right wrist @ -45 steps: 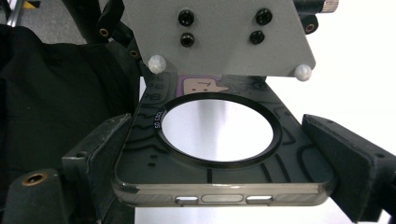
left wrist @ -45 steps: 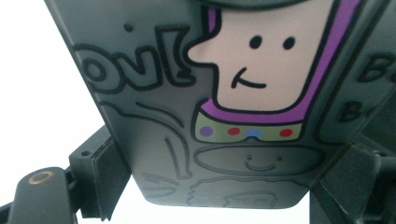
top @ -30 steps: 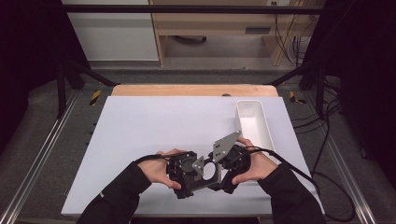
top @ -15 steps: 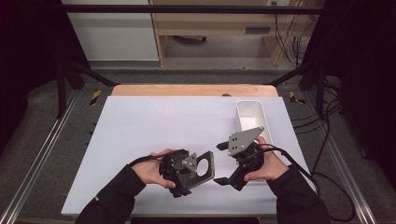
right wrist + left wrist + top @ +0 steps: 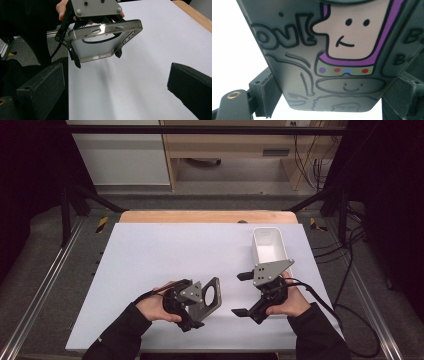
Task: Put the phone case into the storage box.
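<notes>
My left gripper (image 5: 200, 307) clamps what looks like a phone case (image 5: 210, 296); my right gripper (image 5: 241, 294) hangs wide open, empty, near the white bin (image 5: 280, 251).

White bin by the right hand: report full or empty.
Empty. The high view looks down into the white bin, and its inside shows bare white walls and floor. The phone case is clamped in the left claw.

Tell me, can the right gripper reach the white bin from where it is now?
Probably yes. The right gripper is open and empty, the white bin sits just beyond it, and only bare table lies between them.
</notes>
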`<state>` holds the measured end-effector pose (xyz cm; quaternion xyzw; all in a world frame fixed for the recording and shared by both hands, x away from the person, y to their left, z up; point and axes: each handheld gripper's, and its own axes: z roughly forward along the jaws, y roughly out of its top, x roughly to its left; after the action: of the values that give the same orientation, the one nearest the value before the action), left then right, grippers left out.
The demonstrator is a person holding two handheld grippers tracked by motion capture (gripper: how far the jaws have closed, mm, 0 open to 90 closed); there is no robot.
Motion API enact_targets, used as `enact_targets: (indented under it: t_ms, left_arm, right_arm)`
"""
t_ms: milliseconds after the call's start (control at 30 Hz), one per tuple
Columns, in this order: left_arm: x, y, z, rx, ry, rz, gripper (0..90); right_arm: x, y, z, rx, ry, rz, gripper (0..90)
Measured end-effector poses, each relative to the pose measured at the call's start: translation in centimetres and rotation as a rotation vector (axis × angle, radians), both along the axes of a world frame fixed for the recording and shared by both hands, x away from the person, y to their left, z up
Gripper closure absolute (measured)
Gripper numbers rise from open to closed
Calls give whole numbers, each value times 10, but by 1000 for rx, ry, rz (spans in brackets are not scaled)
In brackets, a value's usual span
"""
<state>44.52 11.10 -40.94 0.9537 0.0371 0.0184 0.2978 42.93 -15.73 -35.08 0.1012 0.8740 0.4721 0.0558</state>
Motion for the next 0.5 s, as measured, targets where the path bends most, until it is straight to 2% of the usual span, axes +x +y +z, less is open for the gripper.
enact_targets:
  t_ms: [300,500]
  left_arm:
    - [-1,7,-5,-70,8,10,114]
    - [-2,10,-5,-136,3,12,114]
  right_arm:
    - [-2,1,-9,30,11,-5,10]
    - [-4,3,-14,54,12,-6,5]
